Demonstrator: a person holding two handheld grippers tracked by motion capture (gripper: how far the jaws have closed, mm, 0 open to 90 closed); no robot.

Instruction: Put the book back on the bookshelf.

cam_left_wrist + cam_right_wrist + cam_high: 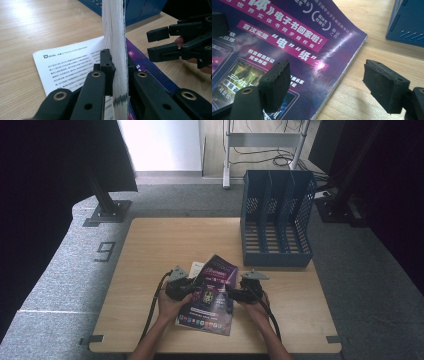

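The left gripper (pixel 117 75) pinches the glossy purple magazine (pixel 212 292) by its white page edge; the right gripper (pixel 332 85) hovers, ribbed fingers (pixel 384 83) spread wide

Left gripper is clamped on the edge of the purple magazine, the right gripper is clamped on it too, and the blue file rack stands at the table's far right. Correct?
Not quite: the right gripper is open, its jaws apart over the purple magazine, as the right gripper view shows. The rest holds.

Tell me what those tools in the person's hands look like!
Each tool, left tool and right tool, is black, with two chunky jaws ending in ridged pads and brass-coloured rivets. A grey three-cornered plate sits on top, and a black cable trails back. The forearms are bare.
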